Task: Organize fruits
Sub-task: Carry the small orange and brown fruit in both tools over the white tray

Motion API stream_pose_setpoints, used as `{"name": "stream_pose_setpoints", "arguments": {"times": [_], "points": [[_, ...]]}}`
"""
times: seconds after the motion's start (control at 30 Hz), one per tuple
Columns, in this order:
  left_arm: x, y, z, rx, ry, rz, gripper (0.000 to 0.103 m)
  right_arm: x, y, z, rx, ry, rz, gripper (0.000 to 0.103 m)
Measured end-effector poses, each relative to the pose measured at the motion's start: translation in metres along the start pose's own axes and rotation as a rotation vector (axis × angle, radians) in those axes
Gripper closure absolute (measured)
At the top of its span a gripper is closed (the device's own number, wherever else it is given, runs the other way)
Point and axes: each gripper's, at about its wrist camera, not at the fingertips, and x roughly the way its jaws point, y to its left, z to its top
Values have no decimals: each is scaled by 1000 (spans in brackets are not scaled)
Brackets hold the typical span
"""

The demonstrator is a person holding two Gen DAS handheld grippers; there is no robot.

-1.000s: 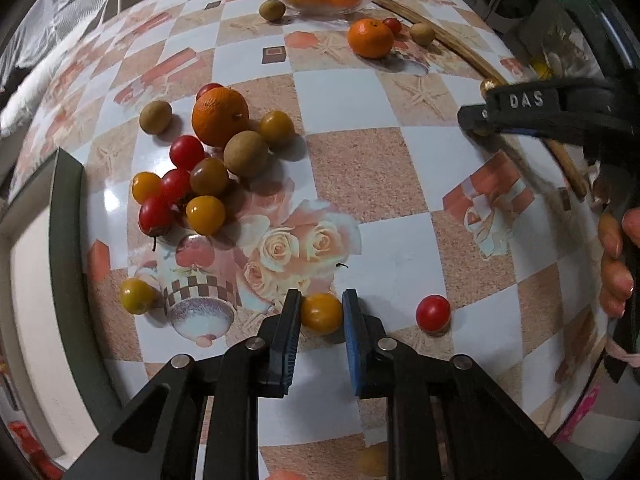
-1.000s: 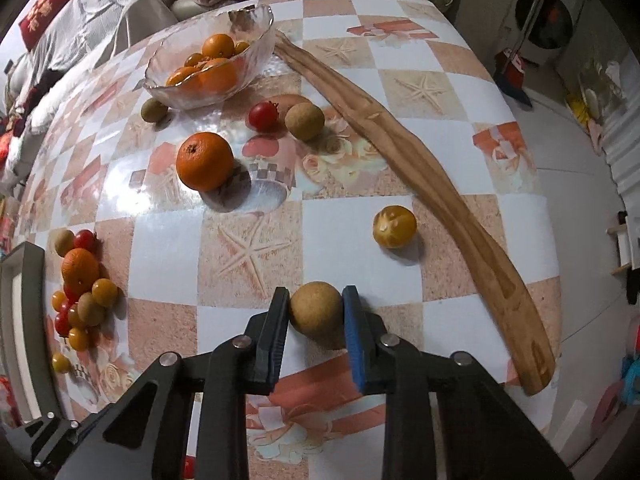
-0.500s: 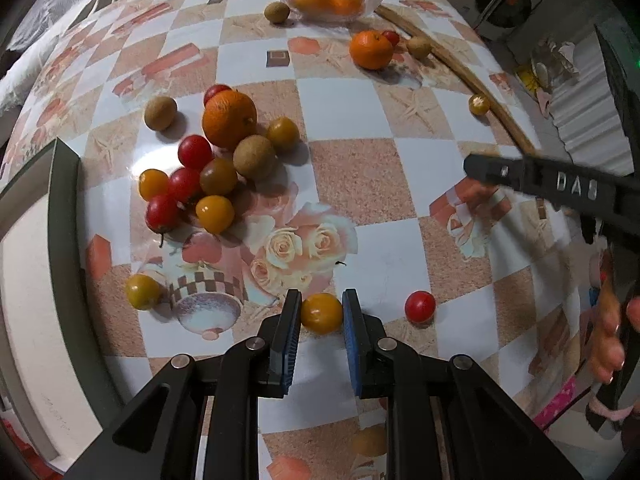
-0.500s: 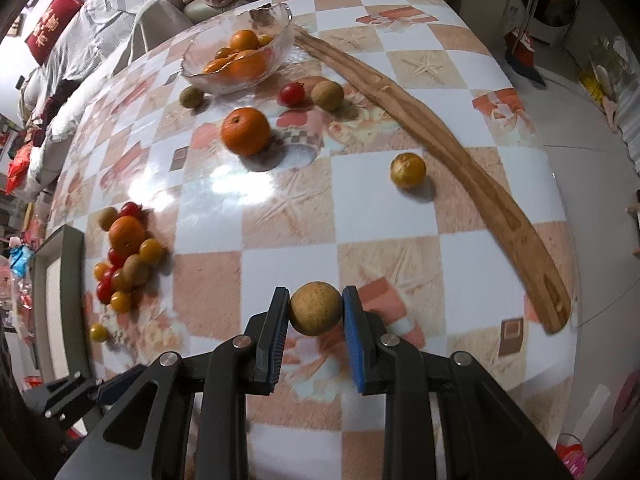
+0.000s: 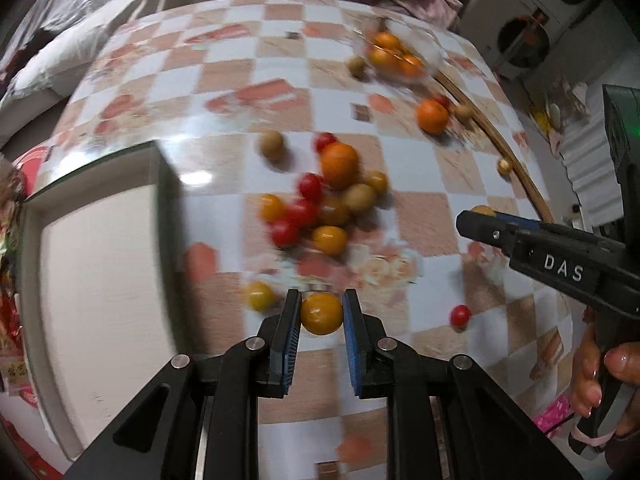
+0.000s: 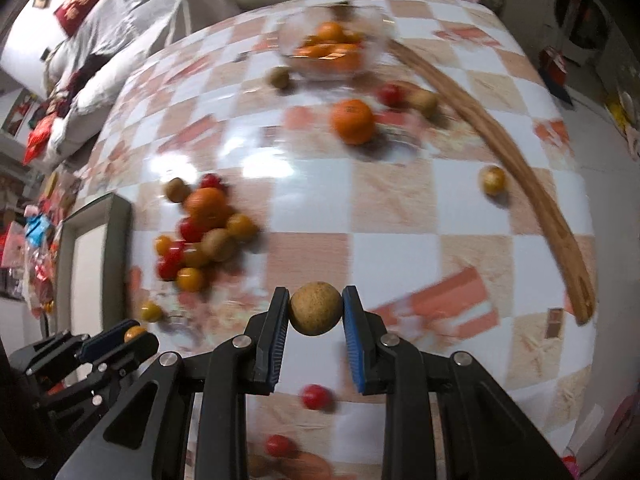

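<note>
Left hand-held gripper [image 5: 321,314] clamps yellow tomato [image 5: 321,313]; right hand-held gripper [image 6: 316,309] clamps brown fruit [image 6: 316,308].

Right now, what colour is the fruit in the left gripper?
Yellow-orange: a small tomato clamped in the left gripper, clearest in the left wrist view.

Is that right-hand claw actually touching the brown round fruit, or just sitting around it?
Touching. The right wrist view shows the right gripper with both jaws pressed flush against the sides of the brown fruit, no gap, fruit held above the table.
</note>
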Motion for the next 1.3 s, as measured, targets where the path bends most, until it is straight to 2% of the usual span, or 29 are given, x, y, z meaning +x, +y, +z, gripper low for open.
{"name": "stream_pose_setpoints", "arguments": {"times": [0.43, 0.67, 0.87, 1.2, 1.23, 1.27, 1.3], "points": [[-30, 120, -9, -173, -65, 131, 81, 16, 131, 20, -182, 17, 111, 74], [-17, 188, -12, -262, -60, 224, 81, 46, 204, 29, -257, 52, 171, 74], [5, 211, -8, -251, -39, 246, 81, 82, 243, 34, -294, 105, 170, 74], [14, 209, -14, -188, -35, 254, 80, 115, 262, 36, -361, 137, 90, 74], [14, 208, -15, -179, -34, 257, 73, 114, 263, 35, -371, 133, 87, 73], [14, 207, -16, -175, -31, 259, 57, 115, 265, 35, -382, 139, 84, 73], [13, 207, -17, -175, -33, 260, 49, 116, 266, 34, -386, 142, 83, 71]]}}
